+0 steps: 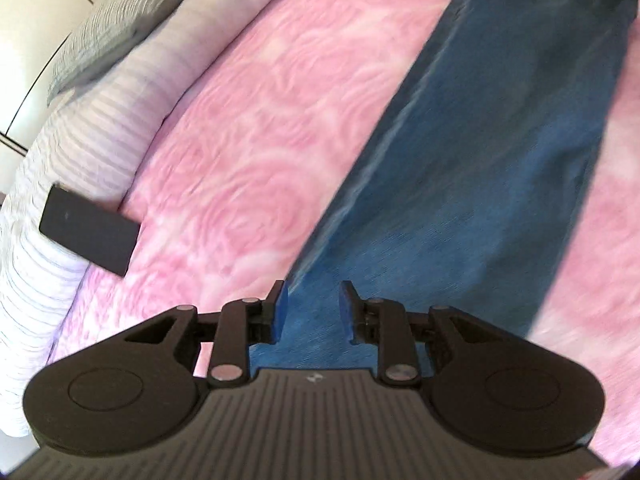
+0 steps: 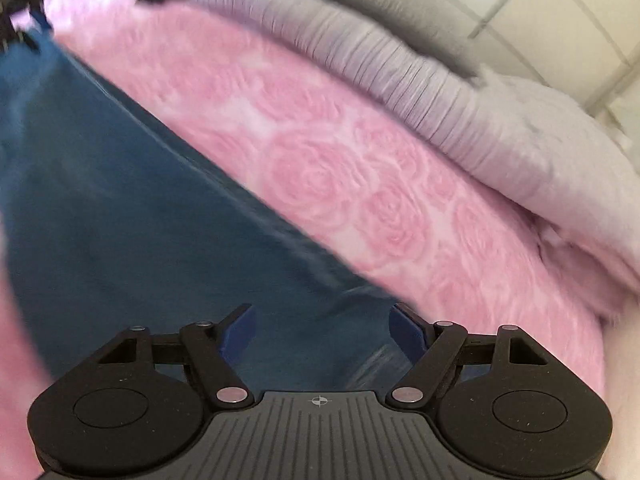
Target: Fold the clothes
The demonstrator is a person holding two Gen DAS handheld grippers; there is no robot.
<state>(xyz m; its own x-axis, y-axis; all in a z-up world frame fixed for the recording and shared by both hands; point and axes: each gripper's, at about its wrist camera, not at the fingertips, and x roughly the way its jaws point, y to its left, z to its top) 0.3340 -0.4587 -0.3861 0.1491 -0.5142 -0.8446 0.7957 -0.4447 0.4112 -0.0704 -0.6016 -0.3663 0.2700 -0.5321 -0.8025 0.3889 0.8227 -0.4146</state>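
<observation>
Blue jeans (image 1: 480, 168) lie flat as a long folded strip on a pink rose-patterned blanket (image 1: 248, 140). My left gripper (image 1: 313, 296) hovers over the near end of the jeans, by their left edge. Its blue pads stand a little apart with nothing between them. In the right wrist view the jeans (image 2: 120, 208) run from the upper left down to the bottom centre. My right gripper (image 2: 322, 316) is wide open above the other end of the jeans, holding nothing. Both views are motion-blurred.
A black flat rectangular object (image 1: 90, 230) lies at the blanket's edge on a lilac striped duvet (image 1: 60, 160). A grey pillow (image 2: 400, 4) sits beyond the duvet (image 2: 420, 72). White panelled surfaces (image 1: 36, 12) rise behind the bed.
</observation>
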